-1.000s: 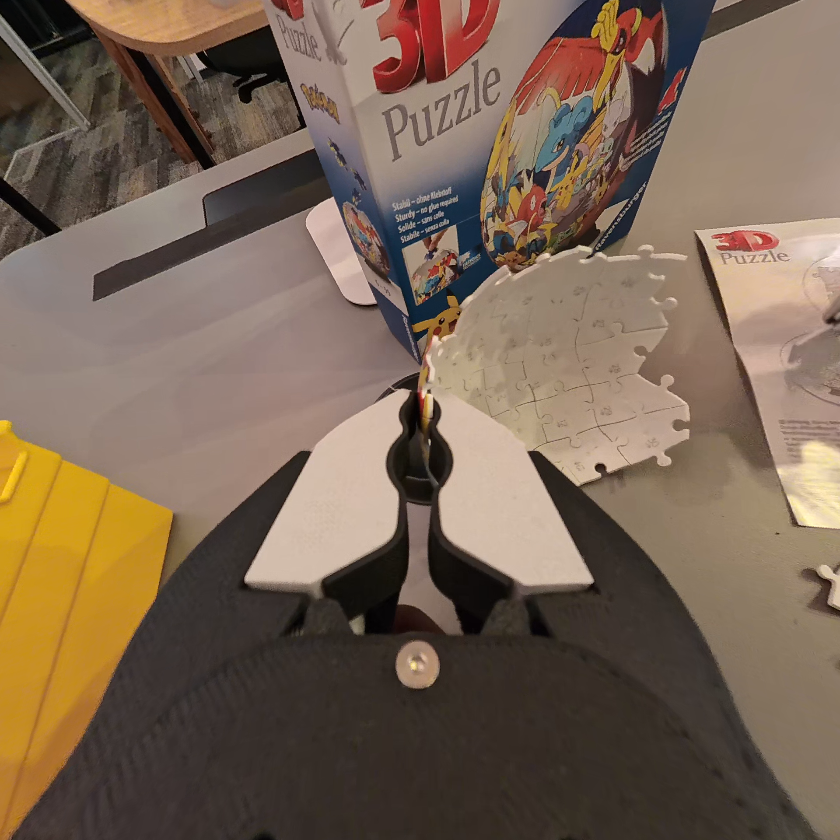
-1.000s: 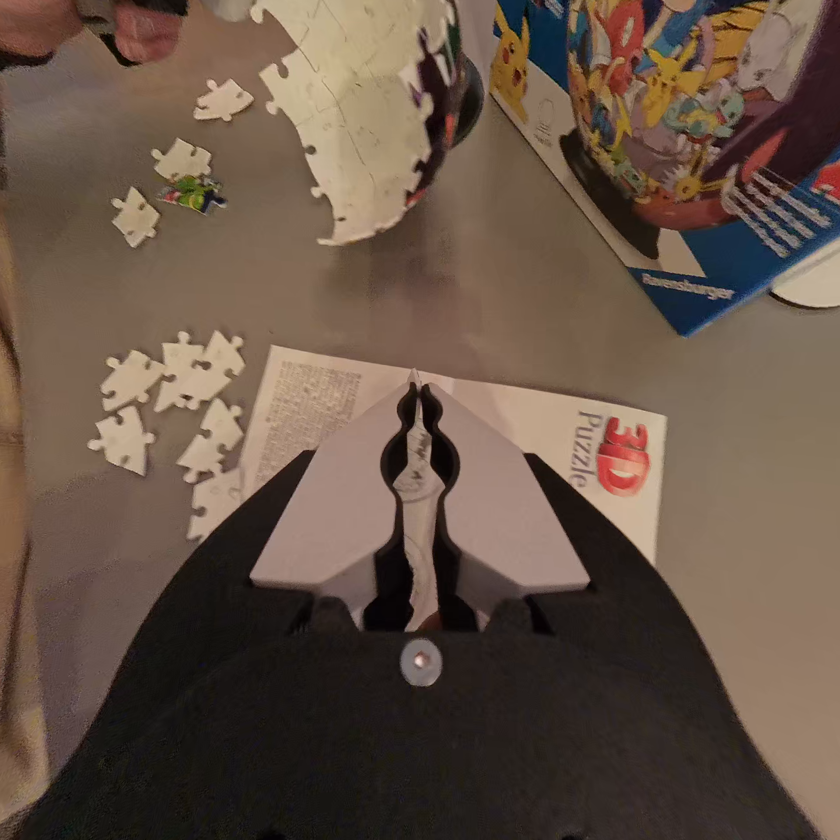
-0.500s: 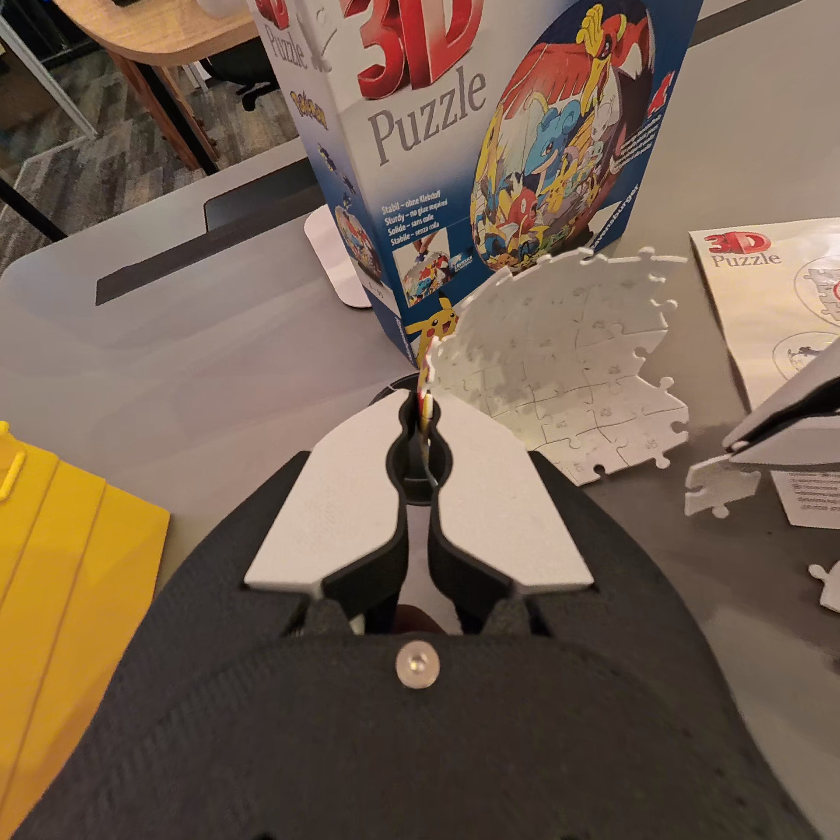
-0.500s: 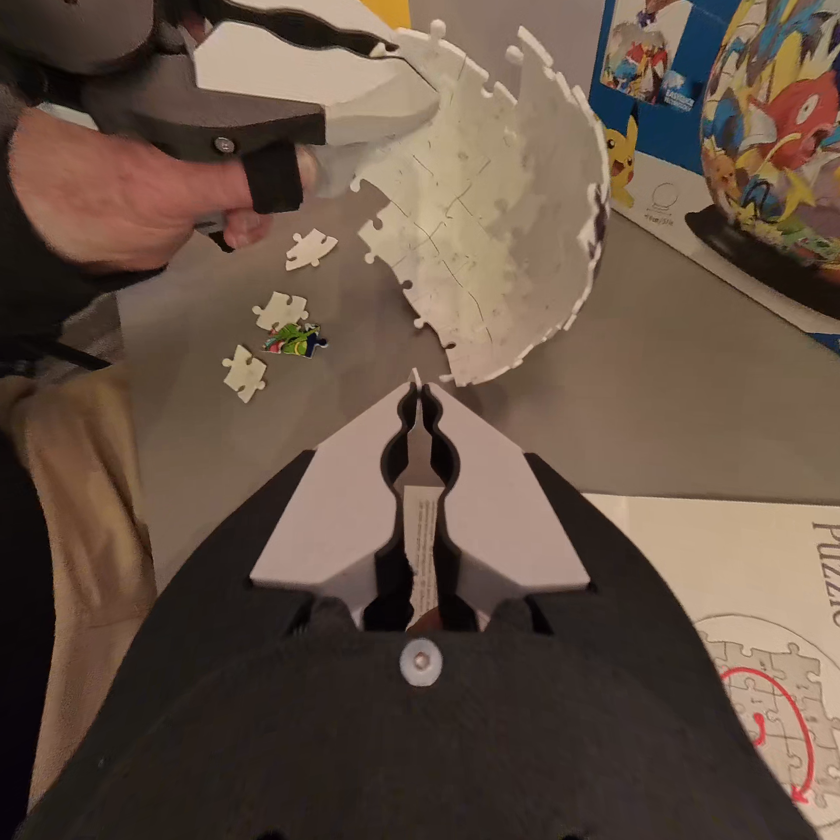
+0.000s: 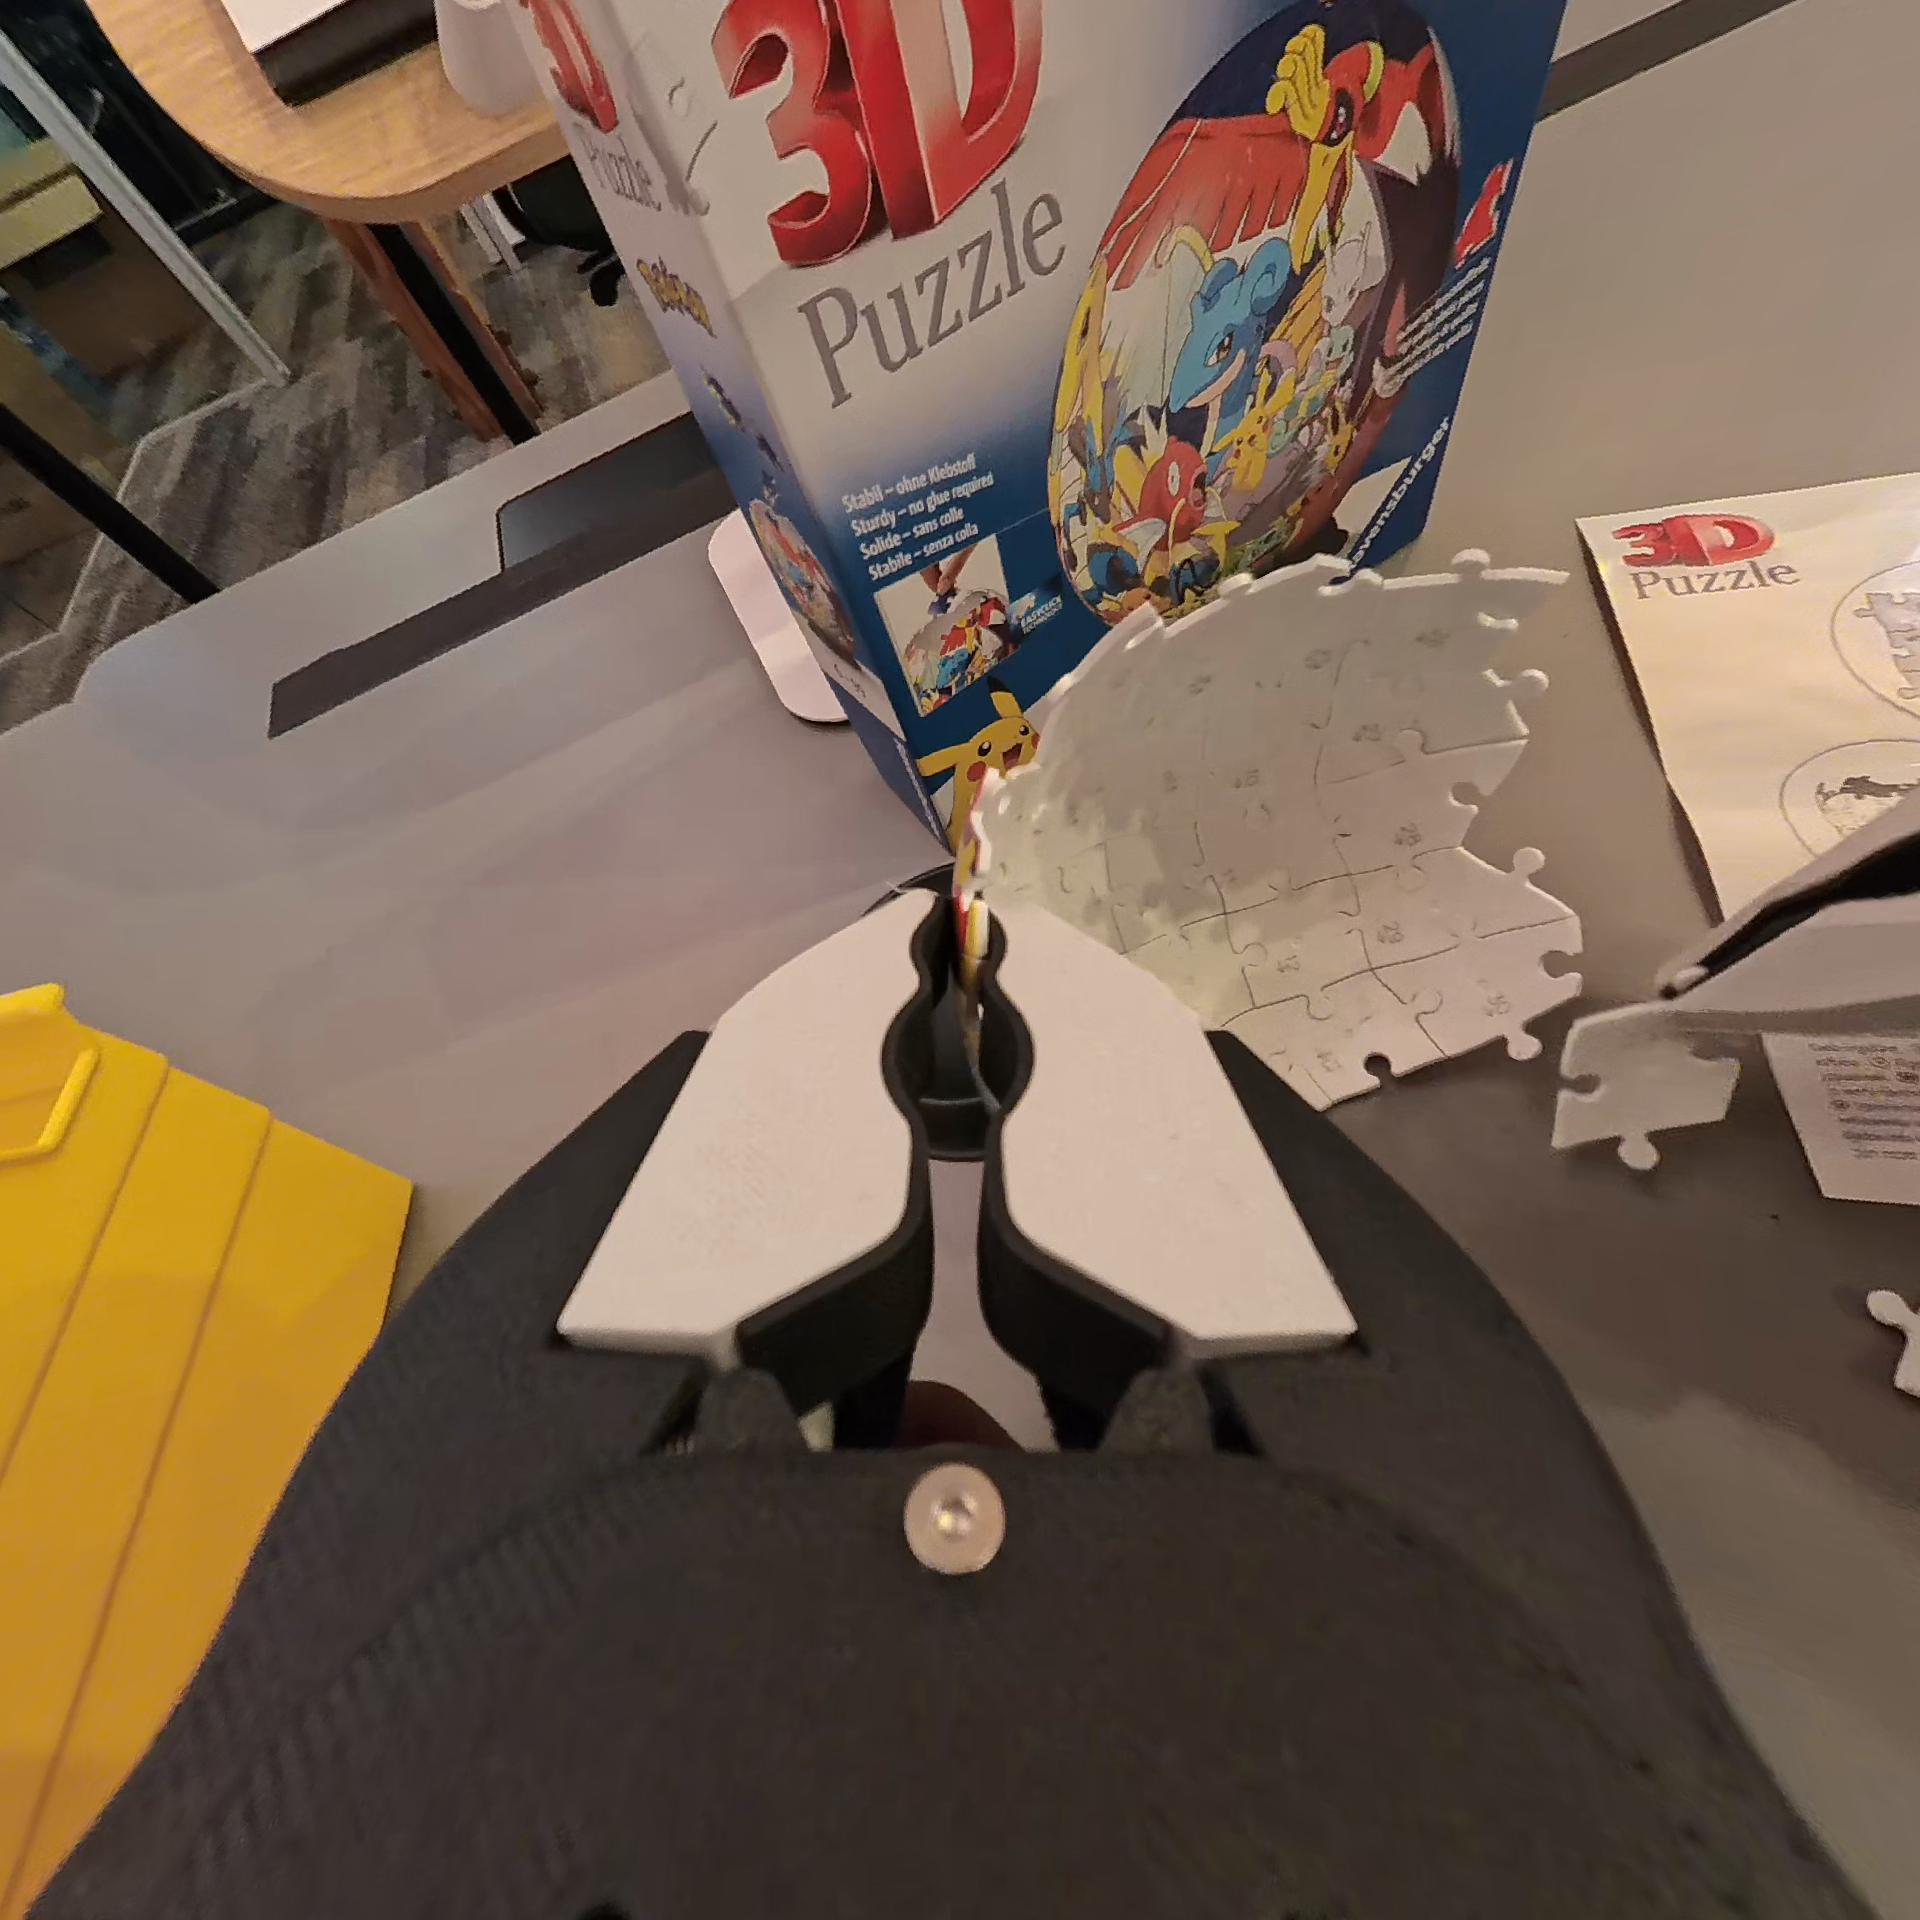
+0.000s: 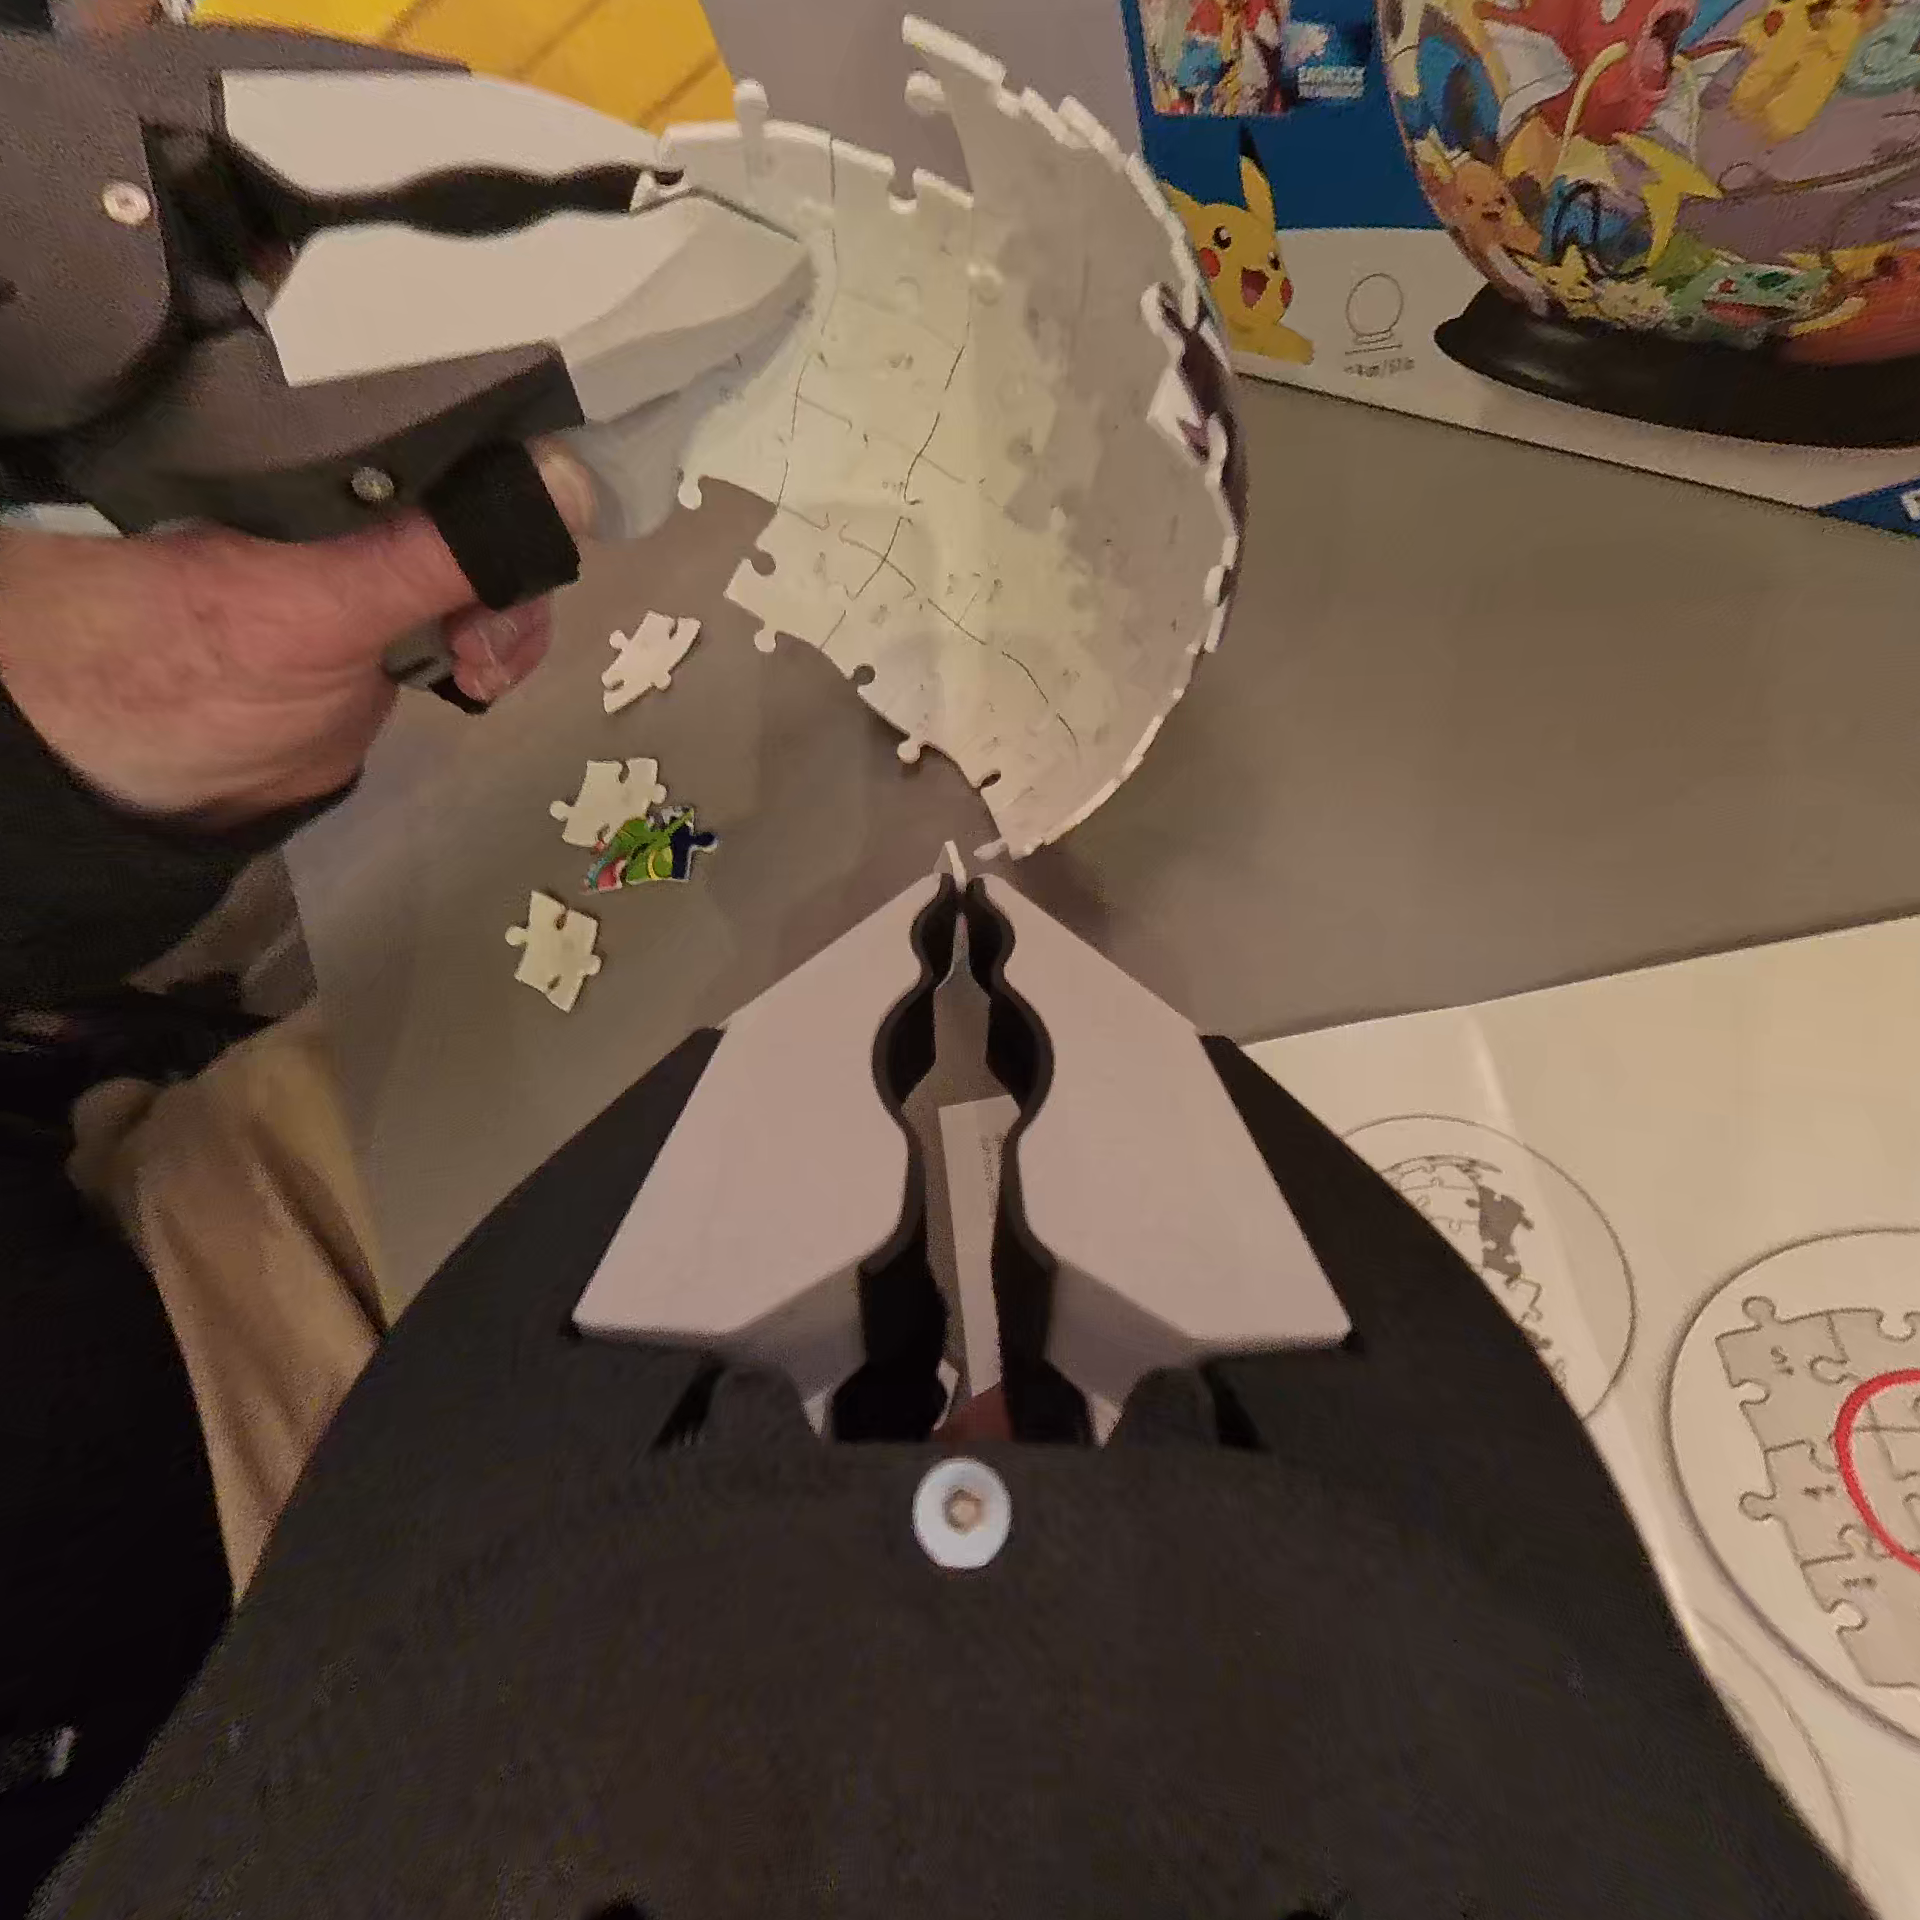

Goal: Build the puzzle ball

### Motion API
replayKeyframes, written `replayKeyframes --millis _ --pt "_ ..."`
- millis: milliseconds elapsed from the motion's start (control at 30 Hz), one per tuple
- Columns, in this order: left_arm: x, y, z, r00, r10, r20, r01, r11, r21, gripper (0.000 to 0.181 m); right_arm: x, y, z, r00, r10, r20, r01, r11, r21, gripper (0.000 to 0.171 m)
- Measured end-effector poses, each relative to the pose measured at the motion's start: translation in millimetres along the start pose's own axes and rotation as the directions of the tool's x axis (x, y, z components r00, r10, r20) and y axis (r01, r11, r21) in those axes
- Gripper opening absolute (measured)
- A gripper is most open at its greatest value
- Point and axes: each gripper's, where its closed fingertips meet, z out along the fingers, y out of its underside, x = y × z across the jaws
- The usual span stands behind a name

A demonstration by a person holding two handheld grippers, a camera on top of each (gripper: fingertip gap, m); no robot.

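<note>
1. Two-handed at this point: pinching the rim of the half-built puzzle shell [image 5: 1299, 831] edge-on in the left gripper [image 5: 971, 914], jaws pressed together on it, turning the shell's white inner face toward the right gripper [image 6: 956, 883].
2. Clamping one loose white piece [image 5: 1647, 1081] in the right gripper, jaws pressed together on its flat faces, showing only a tab tip past the fingertips in the right wrist view.
3. Hanging that piece just beside the shell's jagged lower edge, apparently not yet touching it.
4. Judging the step as fitting this piece into that open edge, and so probably calling for:
   - lining tabs up with notches before pressing;
   - tilting the piece to follow the shell's curve;
   - sliding in along the surface, not pushing straight through.
5. Bracing with the left grip while pressing, since holding such a thin rim is likely giving little leverage.
6. Watching for flexing seams and joined pieces popping apart under a hard push.
7. Leaving the spare pieces [image 6: 608, 800] on the grey table [image 6: 1455, 675] alone, with the instruction sheet [image 6: 1558, 1143] lying close for checking position.
</note>
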Motion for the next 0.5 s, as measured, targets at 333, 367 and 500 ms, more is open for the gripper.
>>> replayKeyframes --millis 333,367,500 --pt "1.9 -0.3 0.0 1.000 -0.007 0.008 0.007 1.000 0.006 0.002 3.8 1.8 -3.1 0.977 0.201 -0.067 -0.189 0.970 0.153 0.000" --pt "2.2 -0.1 -0.4 1.000 -0.009 0.011 0.009 1.000 0.005 0.002 5.3 2.1 -2.9 0.974 0.209 -0.090 -0.193 0.968 0.162 0.000" --pt "4.6 -1.5 -1.9 1.000 -0.008 0.013 0.008 1.000 0.013 0.002 4.7 4.9 0.4 0.968 0.222 -0.121 -0.201 0.966 0.166 0.000"
